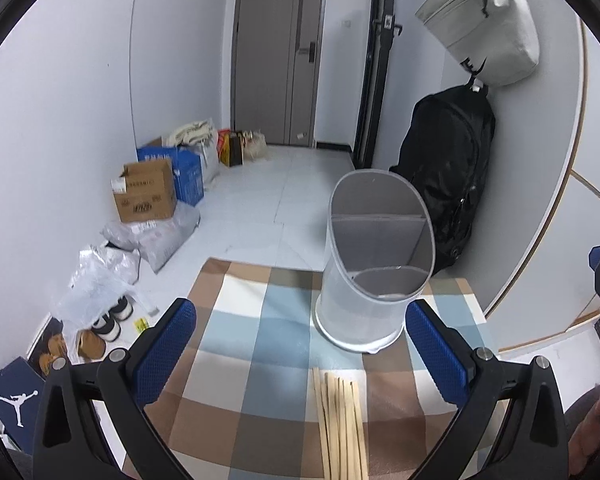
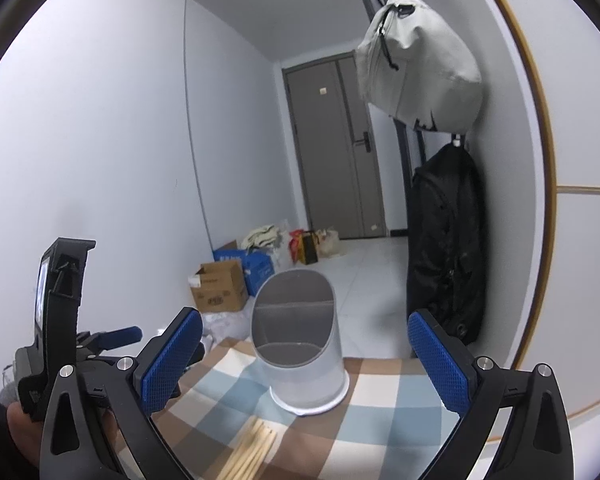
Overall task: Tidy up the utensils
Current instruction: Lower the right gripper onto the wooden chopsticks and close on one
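Chopsticks waiting to be gathered into the holder

Both the left gripper (image 1: 300, 344) and the right gripper (image 2: 305, 356) are held wide apart and empty above the checked cloth (image 1: 244, 340). The wooden chopsticks (image 1: 340, 420) lie bundled flat just in front of the upright divided holder (image 1: 376, 256). A few sticks are best pinched near mid-length, tipped vertical, and lowered into one compartment without the light holder being nudged.

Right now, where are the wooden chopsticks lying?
In the left wrist view the wooden chopsticks lie flat on the checked tablecloth, just in front of the grey utensil holder, near the table's front edge.
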A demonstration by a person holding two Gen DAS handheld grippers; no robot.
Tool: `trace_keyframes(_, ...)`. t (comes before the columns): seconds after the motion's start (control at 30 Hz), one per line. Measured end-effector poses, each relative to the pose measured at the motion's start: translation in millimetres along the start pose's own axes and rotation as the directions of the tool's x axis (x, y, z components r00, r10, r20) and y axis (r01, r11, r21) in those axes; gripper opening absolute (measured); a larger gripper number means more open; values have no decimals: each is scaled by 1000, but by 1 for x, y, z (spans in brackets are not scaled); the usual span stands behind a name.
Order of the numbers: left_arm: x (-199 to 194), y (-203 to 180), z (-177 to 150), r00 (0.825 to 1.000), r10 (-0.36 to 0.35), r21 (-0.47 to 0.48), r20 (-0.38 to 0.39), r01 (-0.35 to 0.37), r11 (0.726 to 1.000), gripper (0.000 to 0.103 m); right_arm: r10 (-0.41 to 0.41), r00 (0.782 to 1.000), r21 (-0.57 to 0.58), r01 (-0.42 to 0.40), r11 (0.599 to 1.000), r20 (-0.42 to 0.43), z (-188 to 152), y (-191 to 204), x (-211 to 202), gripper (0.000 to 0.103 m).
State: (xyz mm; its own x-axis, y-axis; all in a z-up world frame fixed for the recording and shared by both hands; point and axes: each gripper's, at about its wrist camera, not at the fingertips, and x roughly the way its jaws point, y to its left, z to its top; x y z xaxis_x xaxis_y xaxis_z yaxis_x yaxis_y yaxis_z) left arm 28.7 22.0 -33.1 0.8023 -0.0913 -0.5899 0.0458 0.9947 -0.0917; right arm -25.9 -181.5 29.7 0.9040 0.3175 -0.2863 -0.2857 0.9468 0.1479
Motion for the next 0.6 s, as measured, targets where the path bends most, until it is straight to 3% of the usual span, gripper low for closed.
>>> trace_keyframes(0.17, 9, 17, 0, 999, 12, -27, -38, -13, 1000, 102, 42, 994, 22, -40, 999, -98, -10, -1, 21, 103)
trace_keyframes(0.33, 23, 43, -2, 995, 16, -75, -102, -24, 997, 102, 106, 962, 50, -97, 994, -251, -31, 8, 51, 99)
trace_keyframes(0.4, 29, 52, -2, 992, 22, -94, -126, -34, 995, 102, 108, 937, 27, -105, 994, -331, -44, 10, 71, 93)
trace_keyframes(0.47, 33, 59, -3, 989, 28, -107, -143, -43, 993, 102, 136, 906, 76, -115, 990, -402, -55, 15, 84, 88)
trace_keyframes(0.6, 39, 69, -3, 985, 44, -116, -166, -64, 991, 102, 175, 821, 120, -131, 984, -543, -79, 25, 109, 76)
